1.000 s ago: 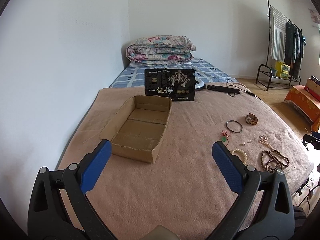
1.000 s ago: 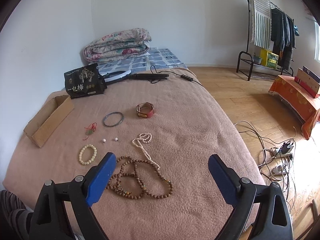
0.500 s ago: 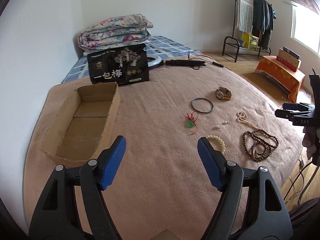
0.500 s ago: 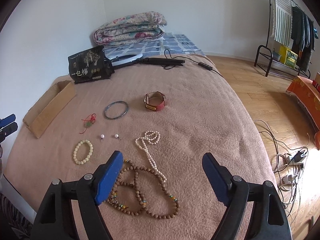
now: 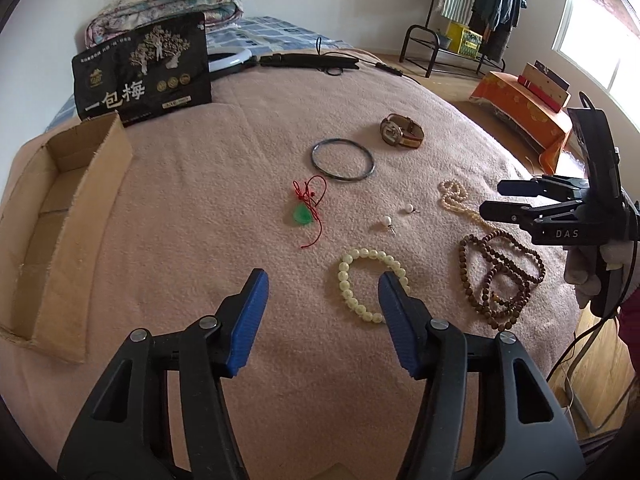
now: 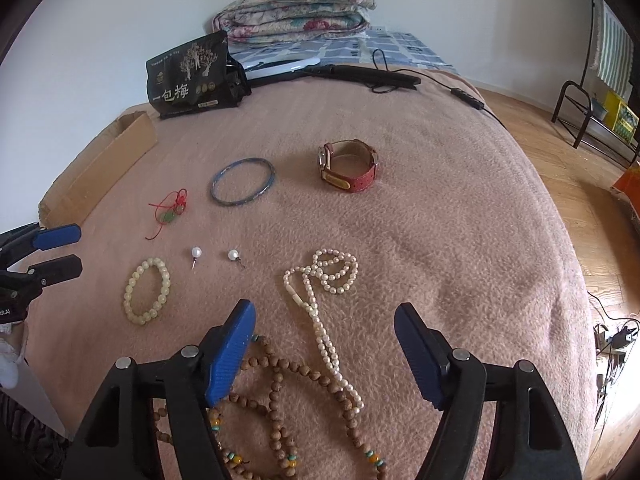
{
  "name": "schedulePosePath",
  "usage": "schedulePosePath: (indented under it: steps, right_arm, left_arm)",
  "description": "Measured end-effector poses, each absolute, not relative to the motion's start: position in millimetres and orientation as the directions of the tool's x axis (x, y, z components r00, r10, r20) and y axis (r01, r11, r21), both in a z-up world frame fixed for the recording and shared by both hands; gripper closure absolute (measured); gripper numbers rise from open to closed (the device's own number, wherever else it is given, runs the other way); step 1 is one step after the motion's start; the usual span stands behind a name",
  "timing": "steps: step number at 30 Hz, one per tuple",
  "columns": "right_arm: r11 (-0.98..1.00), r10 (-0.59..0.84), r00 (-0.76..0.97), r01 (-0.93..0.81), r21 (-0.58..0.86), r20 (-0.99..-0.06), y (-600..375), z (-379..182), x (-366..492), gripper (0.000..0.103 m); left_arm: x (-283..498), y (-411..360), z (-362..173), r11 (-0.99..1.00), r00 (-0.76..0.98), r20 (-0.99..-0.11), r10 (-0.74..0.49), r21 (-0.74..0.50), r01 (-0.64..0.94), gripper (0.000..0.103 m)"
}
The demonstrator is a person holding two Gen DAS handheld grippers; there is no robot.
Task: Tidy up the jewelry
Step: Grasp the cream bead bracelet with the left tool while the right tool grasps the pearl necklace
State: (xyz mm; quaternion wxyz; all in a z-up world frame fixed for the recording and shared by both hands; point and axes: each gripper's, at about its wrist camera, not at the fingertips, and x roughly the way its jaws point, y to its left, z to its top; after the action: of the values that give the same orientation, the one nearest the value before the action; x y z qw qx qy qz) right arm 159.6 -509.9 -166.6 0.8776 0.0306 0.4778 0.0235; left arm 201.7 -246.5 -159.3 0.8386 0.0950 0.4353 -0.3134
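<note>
On the pink blanket (image 5: 200,184), cardboard box (image 5: 68,216) at left edge, both hand-held grippers closing, nothing between jaws

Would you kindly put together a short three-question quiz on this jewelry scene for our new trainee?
1. True or false: the cardboard box already holds jewelry.
2. Which lies nearest the left gripper? A) watch B) pale bead bracelet C) dark bangle
3. How many pearl earrings lie on the blanket?

Key:
1. False; what shows of its inside is bare.
2. B
3. Two
</note>
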Motion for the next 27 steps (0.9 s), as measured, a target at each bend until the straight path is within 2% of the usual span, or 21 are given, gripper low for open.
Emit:
schedulePosePath:
  steps: [8, 14, 19, 25, 27]
  right_arm:
    - [0.993, 0.117, 0.481, -0.046, 0.108, -0.869, -509.4, -189.1, 185.7, 0.035]
    - [0.995, 0.092, 0.465, -0.087, 0.059, -0.881, -495.9, -194.4, 198.5, 0.040]
    - [0.995, 0.049, 0.461, -0.098, 0.004, -0.886, -490.1, -197.2, 201.5, 0.051]
    - [0.996, 0.040, 0.472, -0.091, -0.004, -0.881, -493.5, -197.2, 199.5, 0.071]
    - [0.996, 0.041, 0.475, -0.086, 0.000, -0.879, -496.8, -197.0, 198.5, 0.077]
  left_arm:
    - [218.9, -257.4, -185.3, 0.785, 0.368, -0.817, -0.445, -0.158, 0.600, 0.052]
    - [225.9, -265.9, -202.1, 0.782, 0.340, -0.836, -0.430, -0.157, 0.604, 0.058]
    - [225.9, -272.9, -208.3, 0.775, 0.350, -0.834, -0.426, -0.138, 0.616, 0.059]
    - [225.2, -278.8, -211.3, 0.779, 0.388, -0.828, -0.405, -0.090, 0.621, 0.073]
    - [224.7, -278.8, -210.7, 0.780, 0.394, -0.826, -0.403, -0.084, 0.620, 0.083]
